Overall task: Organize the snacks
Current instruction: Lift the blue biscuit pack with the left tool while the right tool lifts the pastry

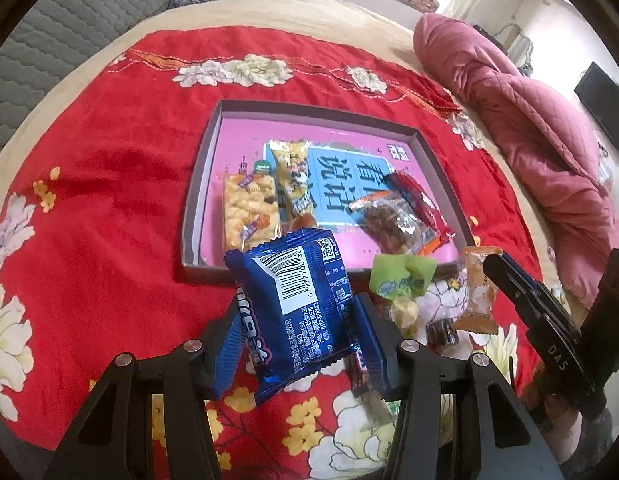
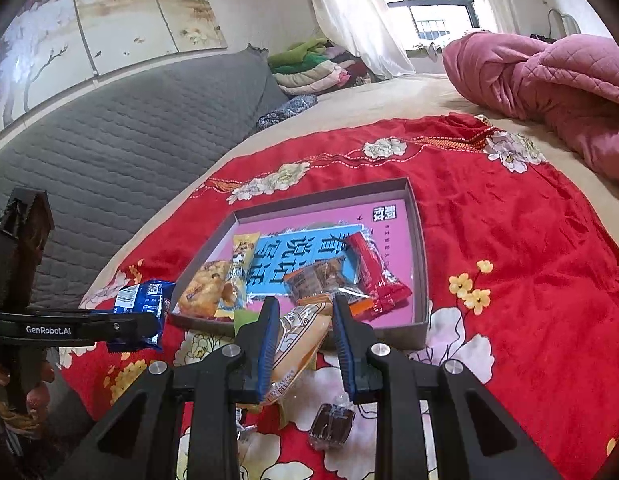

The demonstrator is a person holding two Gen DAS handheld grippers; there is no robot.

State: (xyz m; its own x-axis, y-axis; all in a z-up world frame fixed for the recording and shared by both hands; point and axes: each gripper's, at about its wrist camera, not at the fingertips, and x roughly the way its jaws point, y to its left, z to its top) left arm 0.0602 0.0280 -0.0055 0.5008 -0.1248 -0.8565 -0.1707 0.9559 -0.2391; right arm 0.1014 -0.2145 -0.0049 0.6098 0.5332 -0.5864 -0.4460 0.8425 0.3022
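My left gripper (image 1: 299, 320) is shut on a blue snack packet (image 1: 293, 292) with a white barcode, held just above the red cloth in front of the box's near rim. The shallow grey box (image 1: 205, 184) with a pink lining holds several wrapped snacks: a yellow puffed bar (image 1: 249, 212), a yellow stick pack (image 1: 291, 172), a brown packet (image 1: 389, 224) and a red one (image 1: 419, 204). My right gripper (image 2: 305, 320) is shut on an orange-and-beige packet (image 2: 297, 344), close to the box's near wall (image 2: 421, 264). The left gripper (image 2: 153, 320) and blue packet (image 2: 145, 296) show at the left.
Loose on the red floral cloth (image 1: 109, 180) lie a green packet (image 1: 401, 280), a yellowish candy (image 1: 405, 312) and a dark wrapped candy (image 2: 331, 426). A pink quilt (image 2: 549, 80) is piled at the far right and a grey padded headboard (image 2: 129, 140) stands at the left.
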